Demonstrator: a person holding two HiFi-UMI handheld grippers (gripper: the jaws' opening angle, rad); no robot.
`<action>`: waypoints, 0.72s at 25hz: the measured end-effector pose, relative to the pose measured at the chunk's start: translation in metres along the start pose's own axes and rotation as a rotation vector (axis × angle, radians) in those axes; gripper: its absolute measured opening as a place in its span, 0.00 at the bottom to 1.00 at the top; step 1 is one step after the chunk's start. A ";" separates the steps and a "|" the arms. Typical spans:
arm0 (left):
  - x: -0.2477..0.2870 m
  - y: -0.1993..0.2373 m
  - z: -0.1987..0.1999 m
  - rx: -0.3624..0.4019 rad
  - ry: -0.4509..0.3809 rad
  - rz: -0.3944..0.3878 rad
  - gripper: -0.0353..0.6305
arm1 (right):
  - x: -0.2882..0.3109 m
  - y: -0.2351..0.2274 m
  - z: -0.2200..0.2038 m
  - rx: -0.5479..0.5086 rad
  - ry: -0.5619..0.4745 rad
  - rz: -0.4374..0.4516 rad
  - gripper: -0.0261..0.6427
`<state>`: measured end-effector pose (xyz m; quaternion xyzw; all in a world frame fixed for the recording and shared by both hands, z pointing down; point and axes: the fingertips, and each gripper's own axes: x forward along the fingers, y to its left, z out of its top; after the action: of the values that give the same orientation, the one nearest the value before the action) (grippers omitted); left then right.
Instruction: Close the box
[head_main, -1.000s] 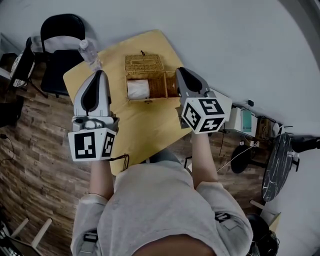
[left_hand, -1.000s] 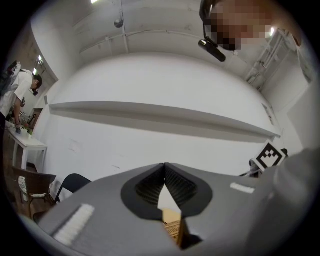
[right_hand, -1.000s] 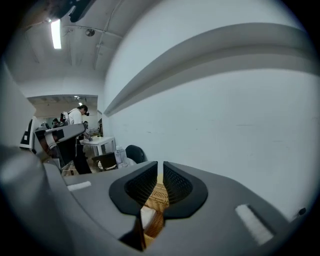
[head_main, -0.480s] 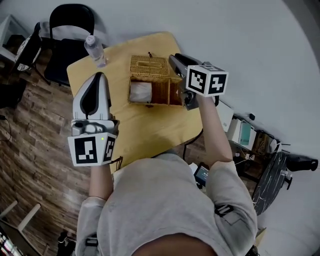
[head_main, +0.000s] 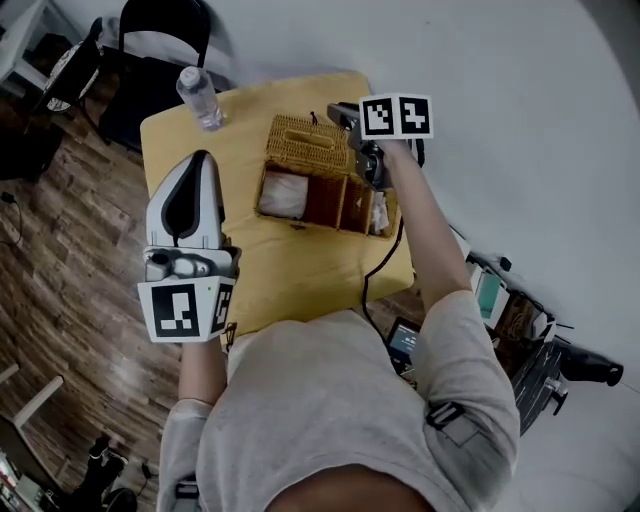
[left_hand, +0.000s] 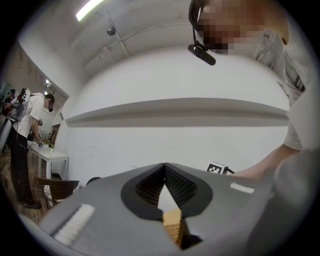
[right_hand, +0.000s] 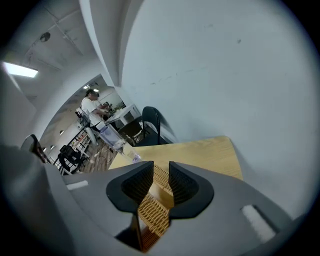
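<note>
A wicker box (head_main: 322, 203) stands open on the yellow table (head_main: 262, 283), its lid (head_main: 303, 135) laid back on the far side. White items lie in its compartments. My right gripper (head_main: 342, 112) reaches to the lid's far right corner. In the right gripper view the right gripper (right_hand: 161, 172) has its jaws a narrow gap apart, with the wicker lid (right_hand: 152, 212) showing in and below that gap. My left gripper (head_main: 200, 158) hovers left of the box, apart from it. The left gripper (left_hand: 164, 170) has its tips together with nothing between them.
A clear water bottle (head_main: 200, 97) stands at the table's far left corner, and a black chair (head_main: 150, 60) is behind it. Cables and gear lie on the floor at the right. People work at distant tables in the gripper views.
My right gripper has swung from the box's right side to the far right corner of the lid, and its jaws have parted slightly. The left gripper has barely moved.
</note>
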<state>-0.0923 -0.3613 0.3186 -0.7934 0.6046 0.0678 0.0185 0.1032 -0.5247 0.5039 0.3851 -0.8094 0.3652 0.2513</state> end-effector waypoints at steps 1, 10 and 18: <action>0.001 -0.001 -0.002 0.002 0.003 0.004 0.14 | 0.008 -0.005 -0.002 0.010 0.024 0.004 0.15; 0.013 -0.008 -0.023 -0.002 0.049 0.058 0.14 | 0.062 -0.032 -0.020 0.069 0.201 0.057 0.15; 0.013 -0.002 -0.037 -0.001 0.082 0.113 0.14 | 0.100 -0.043 -0.031 0.069 0.313 0.053 0.15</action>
<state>-0.0843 -0.3770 0.3535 -0.7600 0.6488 0.0364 -0.0106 0.0845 -0.5631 0.6085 0.3106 -0.7572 0.4546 0.3514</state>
